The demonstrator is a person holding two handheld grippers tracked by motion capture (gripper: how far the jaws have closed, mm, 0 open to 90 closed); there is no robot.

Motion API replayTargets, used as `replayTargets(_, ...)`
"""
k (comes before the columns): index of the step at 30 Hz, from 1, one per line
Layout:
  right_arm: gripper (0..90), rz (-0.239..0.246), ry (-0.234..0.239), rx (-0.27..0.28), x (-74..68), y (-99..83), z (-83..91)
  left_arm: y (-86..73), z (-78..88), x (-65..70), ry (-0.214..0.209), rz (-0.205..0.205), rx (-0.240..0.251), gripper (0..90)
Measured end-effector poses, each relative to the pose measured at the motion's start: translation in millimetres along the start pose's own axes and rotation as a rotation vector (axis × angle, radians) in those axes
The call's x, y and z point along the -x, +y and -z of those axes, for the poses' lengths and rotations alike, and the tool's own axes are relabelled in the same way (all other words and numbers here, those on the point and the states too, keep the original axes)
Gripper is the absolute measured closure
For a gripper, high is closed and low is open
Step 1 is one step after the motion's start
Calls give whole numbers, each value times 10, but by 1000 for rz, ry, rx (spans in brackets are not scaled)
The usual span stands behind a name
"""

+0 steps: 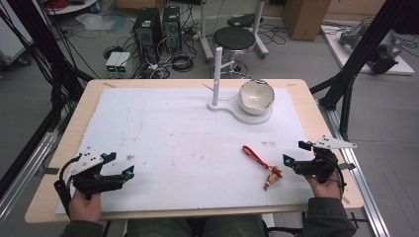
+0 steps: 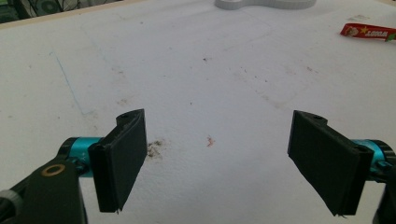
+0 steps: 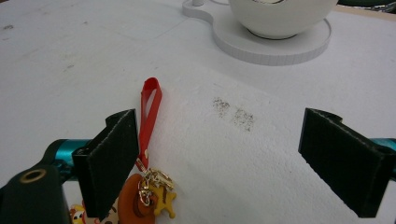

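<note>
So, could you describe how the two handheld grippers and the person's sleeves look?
Each gripper, left gripper and right gripper, is black with teal accents near the jaws, flat rectangular black pads, and a grey three-cornered plate with dark dots on top. A black cable loops beside the left one. The sleeves are dark olive-grey.

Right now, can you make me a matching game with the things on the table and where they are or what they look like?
Things:
1. white ceramic bowl
2. red strap keychain with a small orange figure
3. left gripper
4. tall white post

Descriptions:
A. lying flat on the white mat near the right gripper
B. standing upright at the narrow end of the white base
C. sitting on the round end of the white base
D. jaws open, nothing between them

Pairs: 1-C, 2-A, 3-D, 4-B
</note>
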State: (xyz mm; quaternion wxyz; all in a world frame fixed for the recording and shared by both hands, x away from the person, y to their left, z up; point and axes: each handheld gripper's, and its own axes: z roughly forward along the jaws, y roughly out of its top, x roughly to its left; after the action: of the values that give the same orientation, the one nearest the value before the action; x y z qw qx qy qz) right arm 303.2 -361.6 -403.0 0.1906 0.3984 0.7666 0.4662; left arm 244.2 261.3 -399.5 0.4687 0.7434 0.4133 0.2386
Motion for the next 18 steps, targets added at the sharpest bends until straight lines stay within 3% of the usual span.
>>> replayTargets(18,115,-7,-6,5,39,-22,23,9,-25,3,-7,-1,3,203)
